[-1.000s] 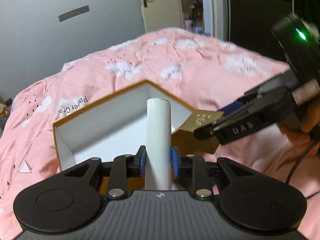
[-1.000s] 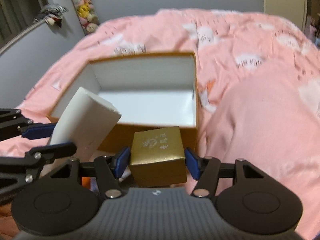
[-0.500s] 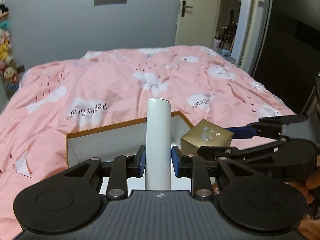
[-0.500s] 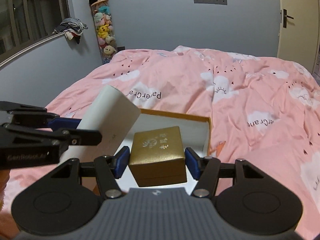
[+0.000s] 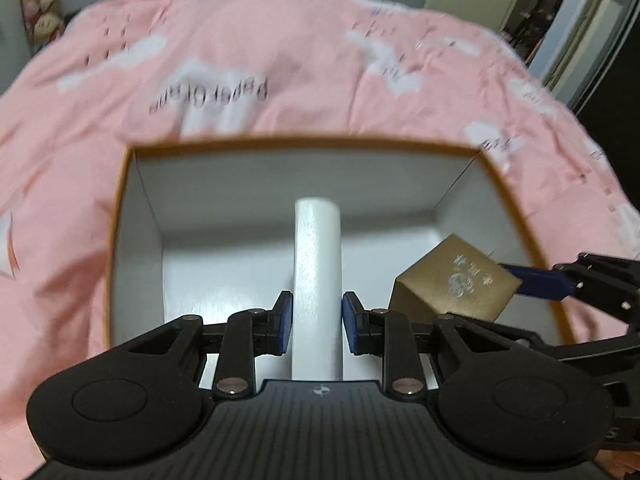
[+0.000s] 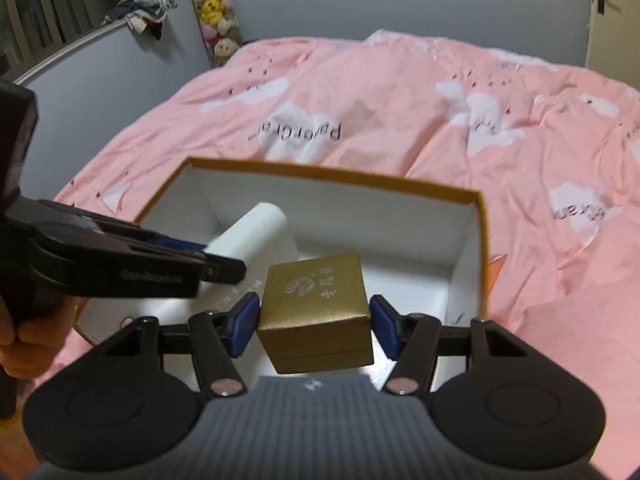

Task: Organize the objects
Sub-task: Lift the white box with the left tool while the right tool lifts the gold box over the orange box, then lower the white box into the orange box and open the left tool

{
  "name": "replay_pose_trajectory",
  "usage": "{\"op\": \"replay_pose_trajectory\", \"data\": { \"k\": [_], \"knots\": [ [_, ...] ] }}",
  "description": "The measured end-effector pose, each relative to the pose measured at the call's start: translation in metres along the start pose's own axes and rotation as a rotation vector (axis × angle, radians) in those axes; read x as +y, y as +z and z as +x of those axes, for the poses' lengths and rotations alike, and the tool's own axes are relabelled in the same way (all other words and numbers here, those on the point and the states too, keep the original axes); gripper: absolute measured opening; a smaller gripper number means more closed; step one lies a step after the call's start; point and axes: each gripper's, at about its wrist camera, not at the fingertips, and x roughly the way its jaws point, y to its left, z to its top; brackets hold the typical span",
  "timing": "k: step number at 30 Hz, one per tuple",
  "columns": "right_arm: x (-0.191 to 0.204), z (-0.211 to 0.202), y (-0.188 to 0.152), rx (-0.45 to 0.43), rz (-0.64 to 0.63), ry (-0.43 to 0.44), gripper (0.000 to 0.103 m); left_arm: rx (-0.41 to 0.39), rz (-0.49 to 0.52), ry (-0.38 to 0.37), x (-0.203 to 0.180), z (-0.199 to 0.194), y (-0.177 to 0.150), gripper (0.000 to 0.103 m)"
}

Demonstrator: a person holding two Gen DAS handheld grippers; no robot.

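Above the open box [image 5: 124, 216], left gripper [image 5: 317, 322] clamps the white cylinder [image 5: 317, 264]: rigid, smooth, probably light. Right gripper [image 6: 314, 326] clamps the gold box [image 6: 316, 300] on its flat sides: stiff, likely light.

A tall white round tube [image 5: 317, 280] is standing up straight between two blue pads, and its top is hanging over the inside of a big open cardboard box [image 5: 280, 192] with white walls and an orange-brown rim. The box is sitting on a pink bed cover. A small shiny gold cube-shaped box [image 6: 316, 304] with a light stamp on its lid is hanging over the big box too, just beside the tube.
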Motion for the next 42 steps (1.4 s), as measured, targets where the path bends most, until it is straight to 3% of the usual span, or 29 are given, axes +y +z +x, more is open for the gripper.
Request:
{"op": "replay_pose_trajectory", "data": {
  "k": [7, 14, 17, 35, 38, 42],
  "knots": [
    [0.0, 0.024, -0.004, 0.059, -0.001, 0.0, 0.062, 0.051, 0.018, 0.011, 0.013, 0.022, -0.011, 0.029],
    [0.001, 0.034, -0.006, 0.096, 0.007, -0.005, 0.062, 0.112, 0.081, 0.011, 0.016, 0.018, -0.008, 0.031],
    [0.002, 0.034, -0.007, 0.101, 0.003, -0.002, 0.062, 0.123, 0.123, 0.047, 0.017, 0.015, -0.005, 0.037],
    [-0.002, 0.041, -0.008, 0.163, 0.06, 0.047, 0.062, 0.177, 0.44, 0.245, -0.007, 0.013, -0.011, 0.042],
    [-0.002, 0.041, -0.008, 0.163, 0.06, 0.047, 0.062, 0.163, 0.469, 0.299, -0.009, 0.012, -0.009, 0.048],
    [-0.004, 0.042, -0.006, 0.169, 0.07, 0.06, 0.062, 0.15, 0.448, 0.244, -0.004, 0.012, -0.001, 0.048]
  ]
}}
